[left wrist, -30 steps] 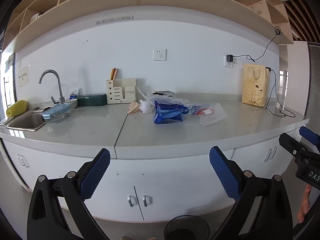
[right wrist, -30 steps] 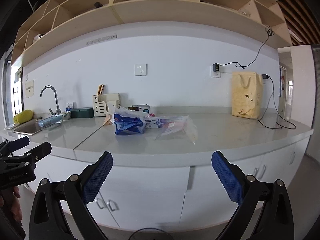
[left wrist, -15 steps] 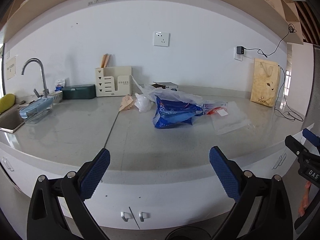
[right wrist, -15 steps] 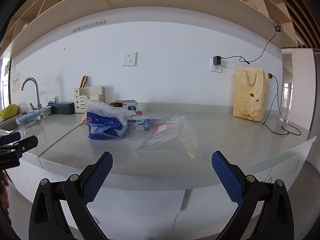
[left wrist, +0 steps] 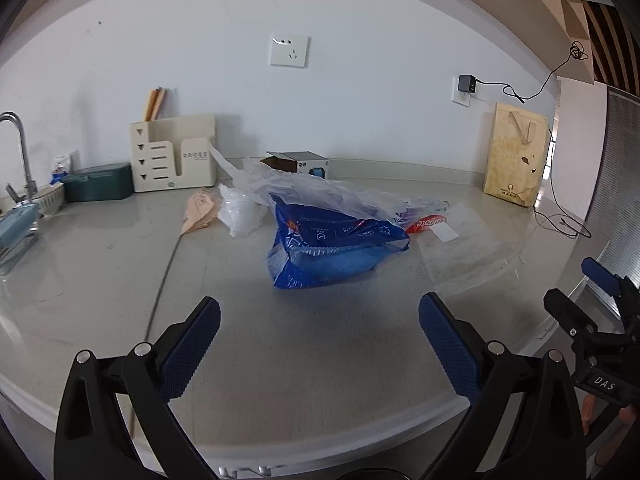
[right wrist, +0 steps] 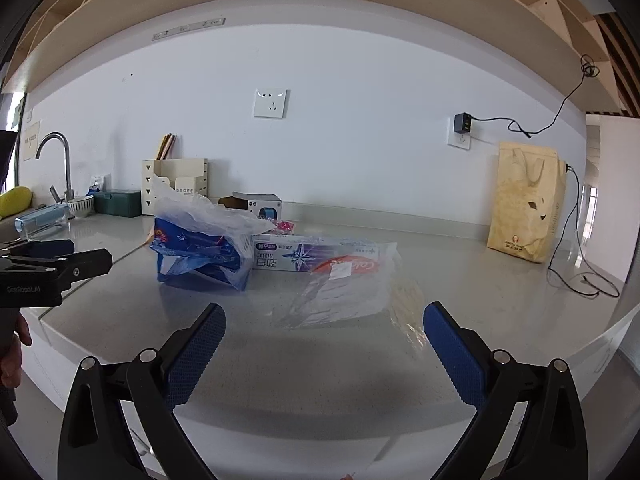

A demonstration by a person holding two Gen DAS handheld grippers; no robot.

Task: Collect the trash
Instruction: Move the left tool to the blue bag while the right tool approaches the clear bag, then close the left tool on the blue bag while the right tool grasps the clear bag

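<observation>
- Both viewpoints now much nearer the bench (left wrist: pixel 100 280) than a second ago: cupboard doors below gone from view, trash heap filling mid-frame.
- Left hand-held gripper (left wrist: pixel 319 338): released, jaws spread wide, nothing between the pads, hovering over the near bench edge at lower centre.
- Right hand-held gripper (right wrist: pixel 325 344): likewise released and empty, lower centre of its own view.
- Blue bag (left wrist: pixel 332 248) at centre of the left view, straight ahead of the left jaws but apart from them; a clear film draped over its top.
- Toothpaste box (right wrist: pixel 312 258) just right of the blue bag, touching it; clear bag (right wrist: pixel 344 292) lying partly over the box, nearest the right jaws.
- White wad (left wrist: pixel 240 214) and tan wrapper (left wrist: pixel 202 210) behind, left of centre; possibly more scraps under the film, too hidden to tell.
- Meaning for the task: approach about done, nothing collected yet; each gripper likely lined up for a first grasp.
</observation>
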